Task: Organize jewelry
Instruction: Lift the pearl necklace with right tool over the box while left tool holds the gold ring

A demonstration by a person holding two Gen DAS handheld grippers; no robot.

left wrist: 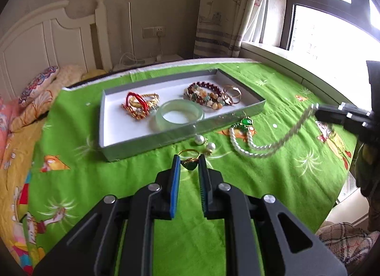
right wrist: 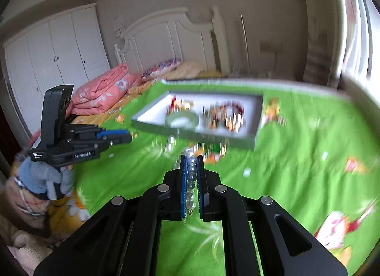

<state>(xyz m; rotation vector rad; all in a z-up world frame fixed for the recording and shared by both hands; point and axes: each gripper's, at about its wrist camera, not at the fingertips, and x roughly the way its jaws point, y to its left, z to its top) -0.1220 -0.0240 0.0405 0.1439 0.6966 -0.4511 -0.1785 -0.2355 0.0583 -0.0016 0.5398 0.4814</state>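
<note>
Green cloth [left wrist: 273,192] covers the counter; bed w/ headboard [left wrist: 47,38] lies along one side, window [left wrist: 332,38] along the other. Cloth is bare near both tools, w/ only small jewelry just in front of the box.

Grey box [left wrist: 154,137] sits mid-cloth, long wall facing the tools. Inside: jade bangle [left wrist: 179,114] near the front wall, red-and-gold bracelets [left wrist: 140,105] to its left, beaded bracelets [left wrist: 204,94] and copper rings [left wrist: 231,95] to its right.

Left view is sharp: left tool [left wrist: 188,165] narrowly parted, gold ring w/ green stone [left wrist: 189,159] between its tips; gripped or not, can't tell. Two pearl earrings [left wrist: 204,143] lie just beyond. Pearl necklace [left wrist: 249,143] w/ green pendant trails on the cloth in front of the box, its far end lifted by the right tool [left wrist: 319,112].

Right view is blurred but shows what left view can't: right tool [right wrist: 192,164] clamped on the necklace's pearls, strand running back between the pads. Also a gloved hand [right wrist: 45,176] holding the left tool, plus wardrobe [right wrist: 54,62].
</note>
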